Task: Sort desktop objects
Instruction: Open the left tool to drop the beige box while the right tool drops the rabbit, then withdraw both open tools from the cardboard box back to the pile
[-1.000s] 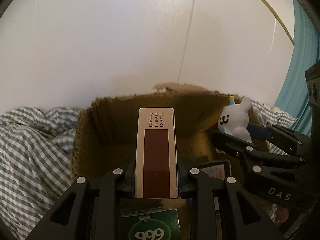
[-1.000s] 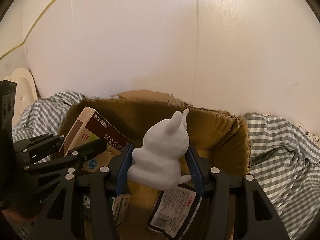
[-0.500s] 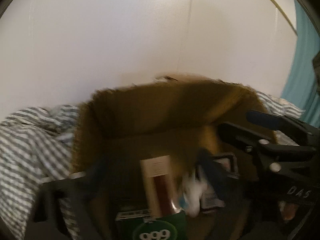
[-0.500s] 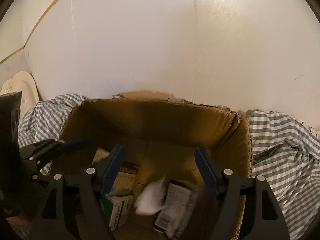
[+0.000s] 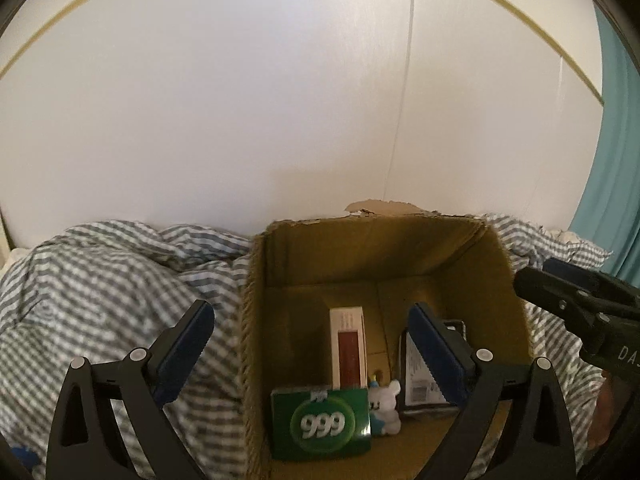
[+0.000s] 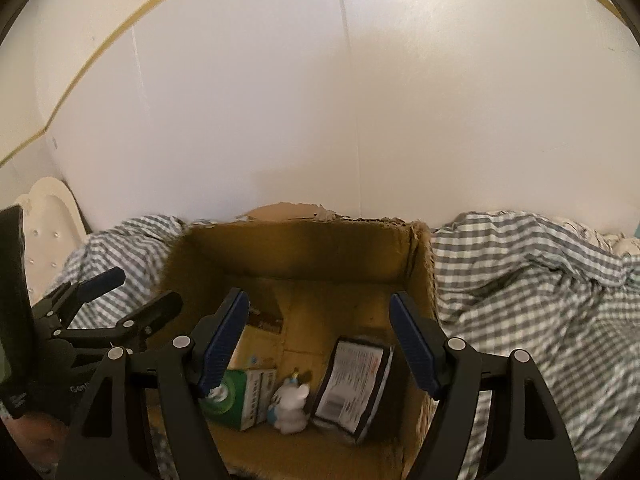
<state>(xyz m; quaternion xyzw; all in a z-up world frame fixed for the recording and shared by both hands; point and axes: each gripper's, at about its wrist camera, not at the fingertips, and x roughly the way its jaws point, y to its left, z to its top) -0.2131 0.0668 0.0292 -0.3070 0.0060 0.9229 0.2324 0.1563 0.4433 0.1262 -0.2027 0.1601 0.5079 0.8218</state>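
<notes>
Brown cardboard box (image 5: 400,248) now holds the white bunny figurine (image 6: 290,404) and red-striped carton (image 5: 347,346) — both grippers (image 5: 310,344) (image 6: 318,338) gape empty above it; next, likely fetching another item.

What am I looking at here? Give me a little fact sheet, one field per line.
container: open cardboard box on checked cloth
inside: green 999 box, white bunny figure, red-and-cream carton, dark pouch
left tongs: open, holding nothing
right tongs: open, holding nothing
backdrop: white wall
</notes>
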